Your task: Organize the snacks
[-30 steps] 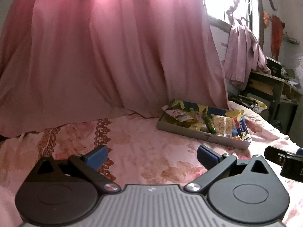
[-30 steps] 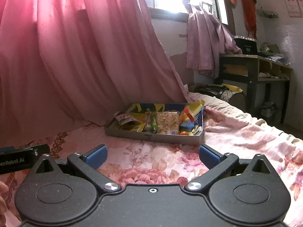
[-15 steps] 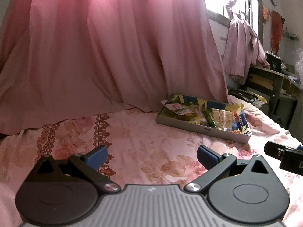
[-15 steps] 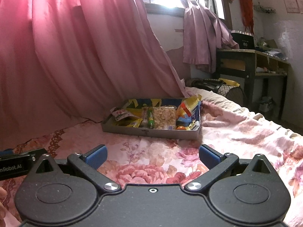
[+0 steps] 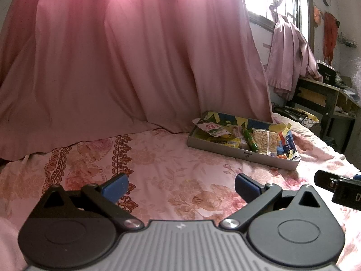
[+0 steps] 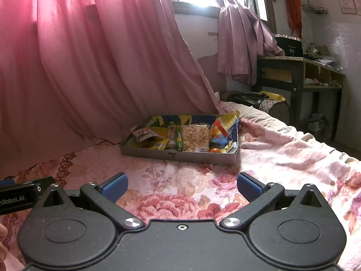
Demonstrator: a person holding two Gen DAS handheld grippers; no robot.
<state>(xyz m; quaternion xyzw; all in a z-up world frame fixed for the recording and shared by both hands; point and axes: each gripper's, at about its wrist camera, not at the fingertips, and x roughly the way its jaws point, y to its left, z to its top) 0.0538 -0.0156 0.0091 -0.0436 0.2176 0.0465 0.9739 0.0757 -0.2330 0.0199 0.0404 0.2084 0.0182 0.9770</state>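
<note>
Bedding comes first: a pink floral bedspread point(image 6: 282, 149) covers the whole working surface, with a pink curtain point(image 5: 126, 63) hanging down to it behind. Ahead of both tools, well beyond their jaws, sits a shallow grey cardboard tray point(image 6: 180, 155); from the right tool it lies almost straight in front, from the left tool ahead and off to that tool's right. All the snacks on view lie inside the tray: a clear bag of pale puffed pieces point(image 6: 195, 137) near the middle, a yellow-and-blue packet point(image 6: 225, 127) leaning at the far right end, a white-and-red pouch point(image 5: 212, 129) at the left end, and a slim green stick point(image 6: 178, 139) between pouch and bag. Nothing loose is seen on the bedspread between the jaws and the tray. The left gripper point(image 5: 180, 186) stands with jaws spread wide and nothing between them; the right gripper point(image 6: 181, 186) likewise, spread and empty, both low over the cloth and well short of the tray. Judgement: the scene fits either a tray whose contents await sorting or one already filled, and these views do not settle which. Any further handling would call for closing the long gap to the tray and singling out one packet among overlapping neighbours.
</note>
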